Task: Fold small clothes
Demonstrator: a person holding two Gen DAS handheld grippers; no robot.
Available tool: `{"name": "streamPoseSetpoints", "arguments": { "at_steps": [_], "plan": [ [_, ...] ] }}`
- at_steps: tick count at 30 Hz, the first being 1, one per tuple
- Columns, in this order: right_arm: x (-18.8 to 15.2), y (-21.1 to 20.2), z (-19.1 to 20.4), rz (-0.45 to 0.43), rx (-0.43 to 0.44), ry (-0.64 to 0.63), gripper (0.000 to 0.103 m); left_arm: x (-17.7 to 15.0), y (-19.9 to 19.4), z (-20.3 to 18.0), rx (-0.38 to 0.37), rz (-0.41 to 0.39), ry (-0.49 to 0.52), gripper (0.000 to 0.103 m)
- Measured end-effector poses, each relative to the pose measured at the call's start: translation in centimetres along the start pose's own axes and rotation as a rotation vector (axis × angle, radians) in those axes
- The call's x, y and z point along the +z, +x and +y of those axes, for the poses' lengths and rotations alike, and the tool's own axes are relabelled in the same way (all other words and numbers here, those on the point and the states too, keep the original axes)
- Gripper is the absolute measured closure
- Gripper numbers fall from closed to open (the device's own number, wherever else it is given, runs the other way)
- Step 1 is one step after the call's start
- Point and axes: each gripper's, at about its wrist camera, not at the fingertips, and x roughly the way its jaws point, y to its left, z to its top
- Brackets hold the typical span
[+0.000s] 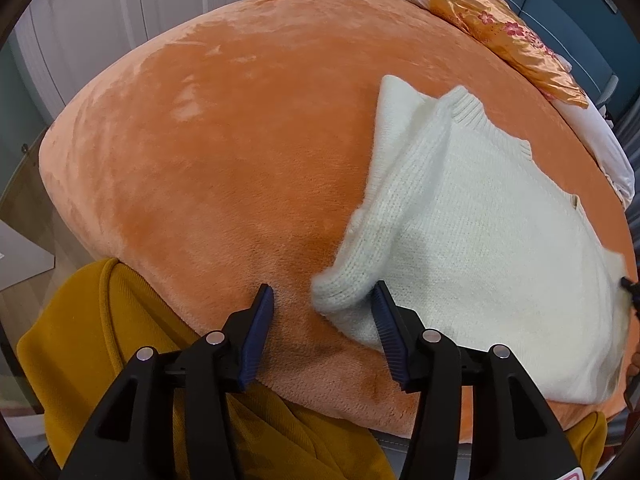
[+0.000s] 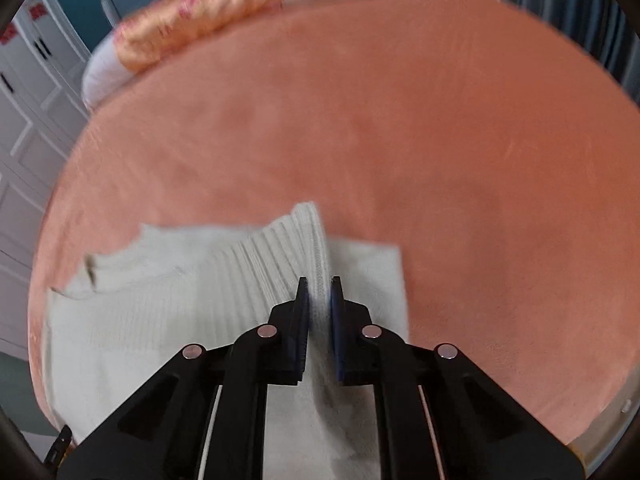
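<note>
Sweater (image 1: 472,232) part-folded, sleeve across; right gripper (image 2: 319,280) clamped on ribbed hem (image 2: 296,248), left gripper (image 1: 324,292) apart, folds remaining.

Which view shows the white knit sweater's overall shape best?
The left wrist view: the white knit sweater lies sharp and nearly whole on the orange plush blanket, with a ribbed cuff and rolled edge visible. The right wrist view is blurred and shows only a ribbed fold pinched in the right claw.
</note>
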Motion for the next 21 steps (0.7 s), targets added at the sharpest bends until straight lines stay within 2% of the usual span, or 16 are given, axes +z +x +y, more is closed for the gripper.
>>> {"name": "streamPoseSetpoints", "arguments": {
  "at_steps": [2,3,4,5,6,9,11,13,14,16,18,21],
  "plan": [
    [-0.3,-1.3,-0.4,-0.053,-0.002,0.010,0.094,0.0,0.0,0.0,0.000,-0.002,0.000,0.051],
    [-0.5,-0.8,-0.9,-0.044,-0.014,0.021,0.094,0.0,0.1,0.0,0.002,-0.003,0.002,0.051],
    [-0.5,0.4,-1.1,-0.010,-0.031,0.019,0.094,0.0,0.0,-0.1,0.004,-0.002,0.002,0.051],
    [-1.0,3.0,-1.2,0.079,-0.069,-0.009,0.094,0.0,0.1,-0.1,0.006,0.000,0.004,0.050],
    [-1.4,4.0,-1.0,0.102,-0.087,-0.035,0.093,0.1,0.0,0.0,0.006,0.001,0.004,0.050],
    [-0.8,1.3,1.1,0.042,-0.143,-0.053,0.089,0.0,-0.1,0.2,-0.007,0.000,-0.008,0.049],
    [-1.1,-1.9,3.0,-0.051,-0.108,-0.069,0.089,0.1,0.0,0.3,-0.014,0.000,-0.016,0.049],
    [-2.1,-4.1,5.4,-0.082,-0.040,-0.108,0.089,0.1,0.1,0.2,-0.012,-0.001,-0.016,0.048],
    [-3.1,-5.0,7.3,-0.068,0.023,-0.147,0.089,0.1,0.1,0.1,-0.010,-0.002,-0.014,0.048],
    [-5.2,-5.3,10.8,-0.016,0.084,-0.232,0.089,0.0,0.1,0.0,-0.009,-0.005,-0.010,0.048],
    [-7.6,-4.8,14.4,0.046,0.126,-0.313,0.089,-0.1,0.0,0.1,-0.017,-0.006,-0.016,0.048],
    [-9.7,-3.2,18.1,0.112,0.160,-0.367,0.089,-0.2,0.0,0.3,-0.030,-0.009,-0.024,0.048]
  ]
}}
